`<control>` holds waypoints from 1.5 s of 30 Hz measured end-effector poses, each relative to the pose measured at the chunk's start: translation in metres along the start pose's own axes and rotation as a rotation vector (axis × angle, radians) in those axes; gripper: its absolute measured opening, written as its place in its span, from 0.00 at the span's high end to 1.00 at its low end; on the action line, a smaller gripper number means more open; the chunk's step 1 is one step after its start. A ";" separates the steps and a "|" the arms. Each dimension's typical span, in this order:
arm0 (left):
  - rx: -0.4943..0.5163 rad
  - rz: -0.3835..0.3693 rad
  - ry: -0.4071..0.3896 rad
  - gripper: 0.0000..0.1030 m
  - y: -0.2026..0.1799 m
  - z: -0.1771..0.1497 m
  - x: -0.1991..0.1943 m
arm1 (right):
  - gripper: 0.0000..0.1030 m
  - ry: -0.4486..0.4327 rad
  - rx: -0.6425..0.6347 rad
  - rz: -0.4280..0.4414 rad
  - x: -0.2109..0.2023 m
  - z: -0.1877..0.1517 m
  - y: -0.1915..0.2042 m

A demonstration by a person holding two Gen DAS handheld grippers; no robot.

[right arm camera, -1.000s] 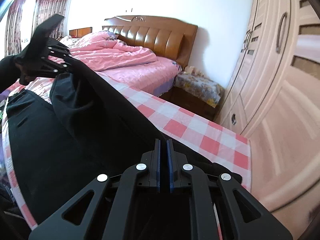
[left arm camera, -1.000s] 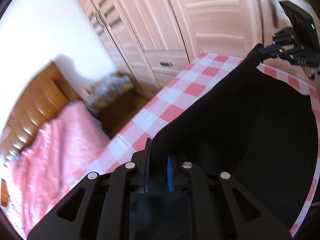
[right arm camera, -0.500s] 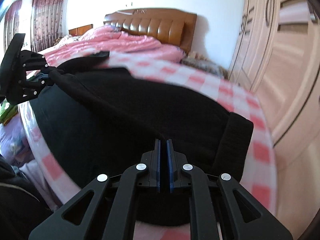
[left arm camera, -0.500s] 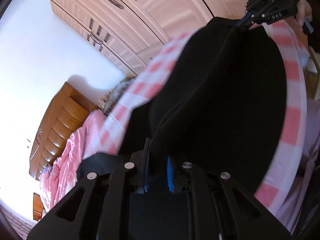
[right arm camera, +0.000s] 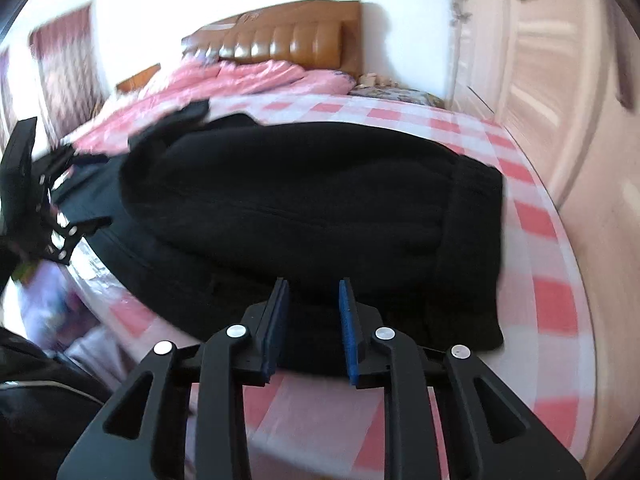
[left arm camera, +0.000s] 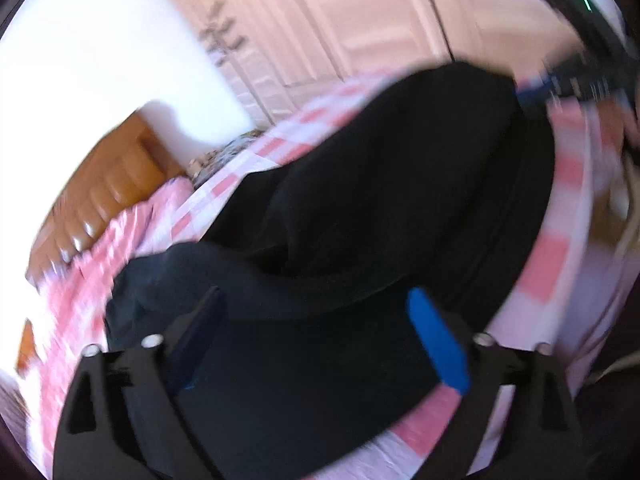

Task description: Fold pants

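Observation:
The black pants lie folded over themselves on the table with the pink-and-white checked cloth. They also fill the left wrist view. My left gripper is open wide, its jaws apart just above the near end of the pants, holding nothing. My right gripper is open, its blue pads apart at the near edge of the pants, holding nothing. The left gripper shows at the left edge of the right wrist view. The right gripper shows blurred at the top right of the left wrist view.
A bed with a pink quilt and a brown padded headboard stands behind the table. A wardrobe with pale wood doors runs along the right. A small nightstand sits between them.
Both grippers have opened and let go of the pants. The lifted fold has dropped flat onto the lower layer on the table.

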State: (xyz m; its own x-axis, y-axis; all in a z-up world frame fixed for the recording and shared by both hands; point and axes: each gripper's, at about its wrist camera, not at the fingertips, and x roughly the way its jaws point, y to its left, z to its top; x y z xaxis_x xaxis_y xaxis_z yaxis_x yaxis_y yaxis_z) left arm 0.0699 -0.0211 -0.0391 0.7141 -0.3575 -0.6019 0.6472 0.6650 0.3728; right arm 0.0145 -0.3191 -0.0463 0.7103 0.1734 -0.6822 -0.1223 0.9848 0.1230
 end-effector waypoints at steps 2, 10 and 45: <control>-0.137 -0.036 -0.014 0.04 0.013 -0.003 -0.011 | 0.83 -0.009 0.099 0.025 -0.005 -0.009 -0.012; -0.678 -0.098 0.082 0.02 0.054 -0.033 -0.016 | 0.82 -0.031 0.382 0.102 0.009 -0.006 -0.041; -0.938 -0.065 0.296 0.65 0.098 0.006 0.076 | 0.82 -0.130 0.565 0.006 0.016 0.004 -0.059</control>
State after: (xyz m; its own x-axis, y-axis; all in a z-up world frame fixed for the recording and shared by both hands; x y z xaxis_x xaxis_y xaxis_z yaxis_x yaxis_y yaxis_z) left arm 0.1895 0.0131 -0.0445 0.5062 -0.3181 -0.8016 0.1172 0.9462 -0.3015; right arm 0.0355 -0.3749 -0.0615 0.7947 0.1419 -0.5902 0.2370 0.8226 0.5169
